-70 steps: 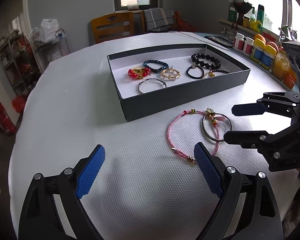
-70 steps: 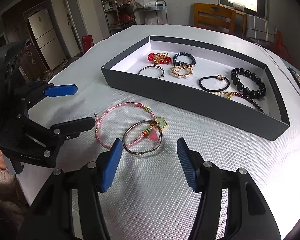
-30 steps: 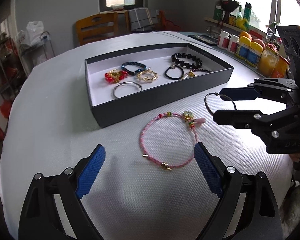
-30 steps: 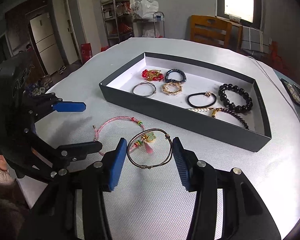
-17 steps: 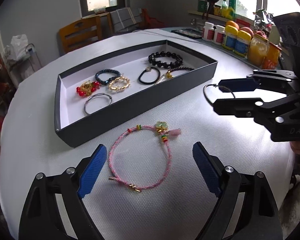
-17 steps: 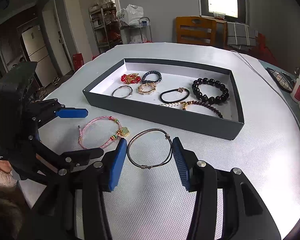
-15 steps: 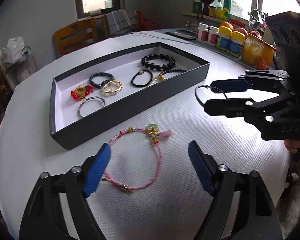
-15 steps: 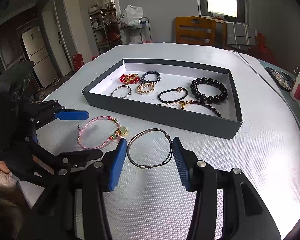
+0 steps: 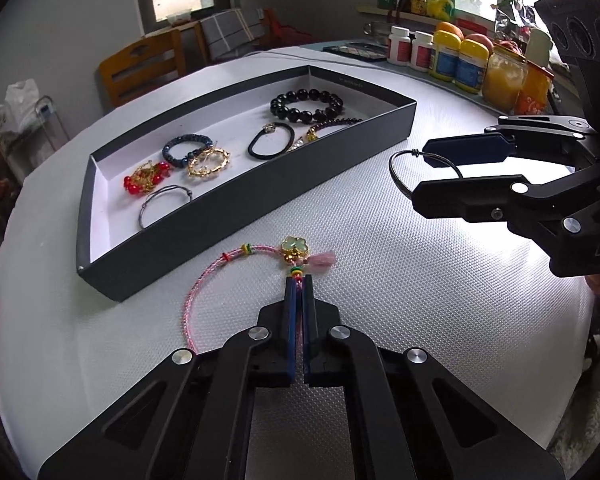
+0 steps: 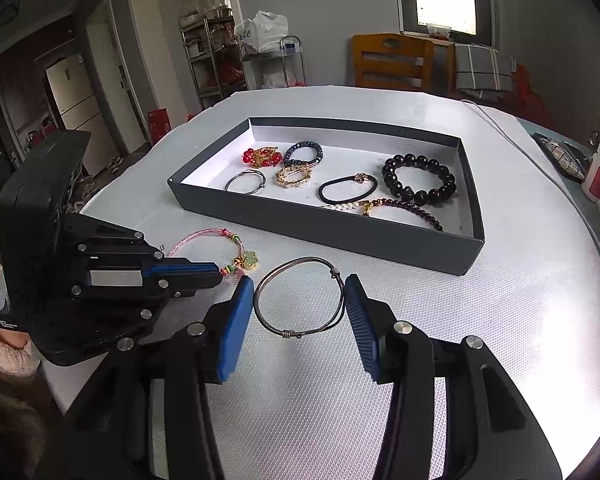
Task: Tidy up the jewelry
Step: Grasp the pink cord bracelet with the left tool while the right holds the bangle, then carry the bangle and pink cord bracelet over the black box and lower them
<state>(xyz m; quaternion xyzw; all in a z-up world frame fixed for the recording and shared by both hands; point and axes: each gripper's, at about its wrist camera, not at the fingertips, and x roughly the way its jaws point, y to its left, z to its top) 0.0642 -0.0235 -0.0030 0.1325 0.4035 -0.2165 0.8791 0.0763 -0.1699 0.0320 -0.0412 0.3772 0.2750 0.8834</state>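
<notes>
My left gripper [image 9: 299, 280] is shut on the pink cord bracelet [image 9: 204, 284] just below its green flower charm [image 9: 294, 245]; the bracelet lies on the white table in front of the dark grey tray [image 9: 236, 196]. It also shows in the right wrist view [image 10: 204, 238]. My right gripper [image 10: 300, 300] is shut on a thin metal bangle [image 10: 300, 300], pinched across its width and held above the table. In the left wrist view the bangle [image 9: 400, 168] sticks out of the right gripper [image 9: 424, 168]. The tray [image 10: 320, 224] holds several bracelets.
Bottles and jars [image 9: 460, 60] line the table's right edge by the window. A wooden chair [image 9: 144, 64] stands beyond the table. A phone-like dark object [image 10: 560, 156] lies at the far right. White textured table surface [image 10: 500, 320] lies to the right of the grippers.
My left gripper has closed from wide open onto the pink bracelet near its charm. The right gripper still holds the metal bangle, which it lifted off the table earlier.
</notes>
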